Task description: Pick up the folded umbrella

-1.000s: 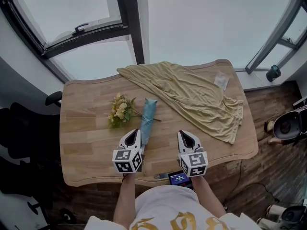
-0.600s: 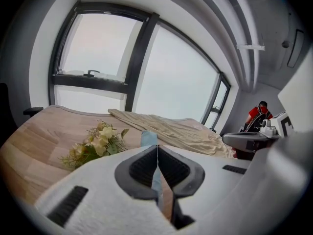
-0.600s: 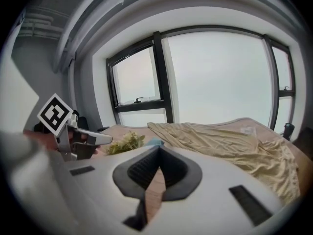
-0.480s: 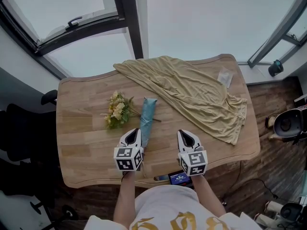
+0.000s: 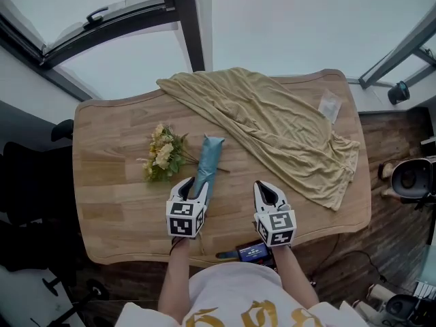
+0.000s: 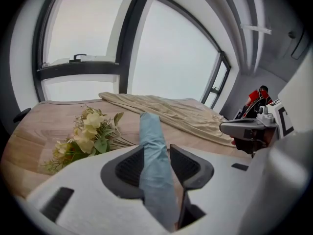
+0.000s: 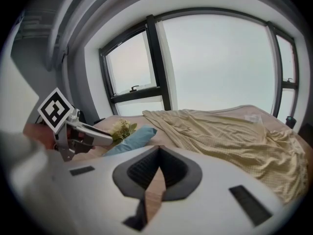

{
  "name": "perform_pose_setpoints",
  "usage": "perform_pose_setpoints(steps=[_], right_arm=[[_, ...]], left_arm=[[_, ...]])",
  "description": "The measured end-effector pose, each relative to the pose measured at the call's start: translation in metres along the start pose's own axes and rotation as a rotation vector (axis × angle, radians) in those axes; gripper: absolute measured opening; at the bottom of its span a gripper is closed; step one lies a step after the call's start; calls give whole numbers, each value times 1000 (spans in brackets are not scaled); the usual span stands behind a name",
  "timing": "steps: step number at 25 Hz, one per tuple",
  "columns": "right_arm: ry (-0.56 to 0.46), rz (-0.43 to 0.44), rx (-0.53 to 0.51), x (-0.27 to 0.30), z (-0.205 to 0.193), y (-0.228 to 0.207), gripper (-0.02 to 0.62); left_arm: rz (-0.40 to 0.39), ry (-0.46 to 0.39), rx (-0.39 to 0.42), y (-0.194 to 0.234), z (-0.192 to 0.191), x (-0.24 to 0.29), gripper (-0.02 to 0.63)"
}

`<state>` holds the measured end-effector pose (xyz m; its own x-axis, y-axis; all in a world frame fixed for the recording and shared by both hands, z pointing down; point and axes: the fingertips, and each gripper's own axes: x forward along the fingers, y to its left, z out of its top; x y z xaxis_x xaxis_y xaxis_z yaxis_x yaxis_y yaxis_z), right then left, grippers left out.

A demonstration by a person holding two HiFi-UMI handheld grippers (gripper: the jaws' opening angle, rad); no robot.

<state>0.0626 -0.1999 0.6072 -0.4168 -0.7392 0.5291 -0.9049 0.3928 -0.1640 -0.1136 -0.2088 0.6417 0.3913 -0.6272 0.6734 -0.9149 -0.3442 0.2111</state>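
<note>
Two changes since second ago: left gripper lowered, jaws just spread astride near end of folded umbrella; right gripper lowered, pressed together, empty. Flat on worktop, long axis pointing away toward window.

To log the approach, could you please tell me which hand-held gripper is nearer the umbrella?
Left. The left hand-held gripper straddles the umbrella at its near end, jaws just opening around it; the right hand-held gripper is apart, to the umbrella's right.
</note>
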Motion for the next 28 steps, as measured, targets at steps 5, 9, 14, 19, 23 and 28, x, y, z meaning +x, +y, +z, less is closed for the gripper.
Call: perform_pose_setpoints(steps=[5,9,14,19,23,28], right_arm=[[26,24,0,18,-5,1,11],[54,27,12,29,-13,-4,11],[83,32,20,39,-20,-6,11],[102,31,26,48,-27,-10,11],[109,30,27,51,-30,-11,11],[117,29,28,55,-32,-12,11]], left_arm=[[-20,88,-3,0,-11,25,253],[-25,130,43,2,-14,40,284],[-37,164,4,6,-16,57,313],[-58,227,-31,7,-22,74,325],[-68,252,-49,5,-29,83,333],[-90,262,-65,-3,-34,92,333]])
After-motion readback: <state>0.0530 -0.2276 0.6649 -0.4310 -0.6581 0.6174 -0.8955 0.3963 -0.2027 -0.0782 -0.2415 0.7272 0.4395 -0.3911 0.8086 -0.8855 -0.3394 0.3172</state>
